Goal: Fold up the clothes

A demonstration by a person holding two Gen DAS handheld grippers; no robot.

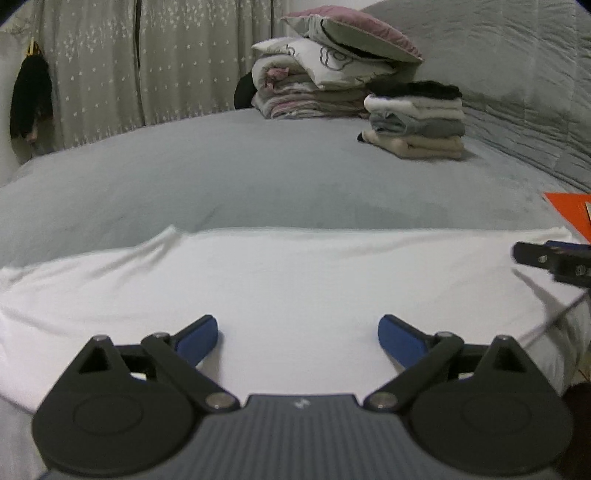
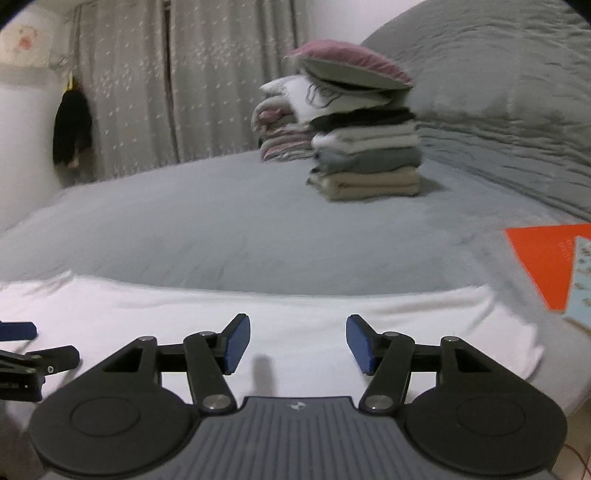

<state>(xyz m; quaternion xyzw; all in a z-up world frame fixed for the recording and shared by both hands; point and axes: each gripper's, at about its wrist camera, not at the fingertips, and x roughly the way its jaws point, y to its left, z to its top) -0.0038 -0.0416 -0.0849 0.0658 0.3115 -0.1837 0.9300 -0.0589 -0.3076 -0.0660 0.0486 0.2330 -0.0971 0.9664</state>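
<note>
Currently I am logging the scene from left to right. At far left, a dark garment (image 1: 31, 99) is hanging beside the star-patterned curtain (image 1: 147, 62). Below it, a grey bed (image 1: 221, 177) is filling the middle of both views. A white garment (image 1: 295, 288) is lying flat along the bed's near edge, spreading across almost the whole width of the left wrist view.

My left tongs (image 1: 297, 338) are hovering over that white garment with the jaws standing wide apart and gripping nothing. My right tongs (image 2: 298, 341) are hovering over the same cloth further right, jaws likewise spread apart and empty; I cannot tell whether either pair is touching the fabric.

Behind, near the far side of the bed, a heap of bedding (image 1: 295, 88) is sitting with a pink-topped cushion (image 1: 354, 29) resting on it. Just to its right, a stack of folded clothes (image 1: 417, 122) is standing: beige at the bottom, grey above, white above that, black on top. A grey quilt (image 1: 498, 74) is bunching up behind the stack. At far right, an orange sheet (image 2: 543, 262) is lying on the bed, well apart from the stack.
</note>
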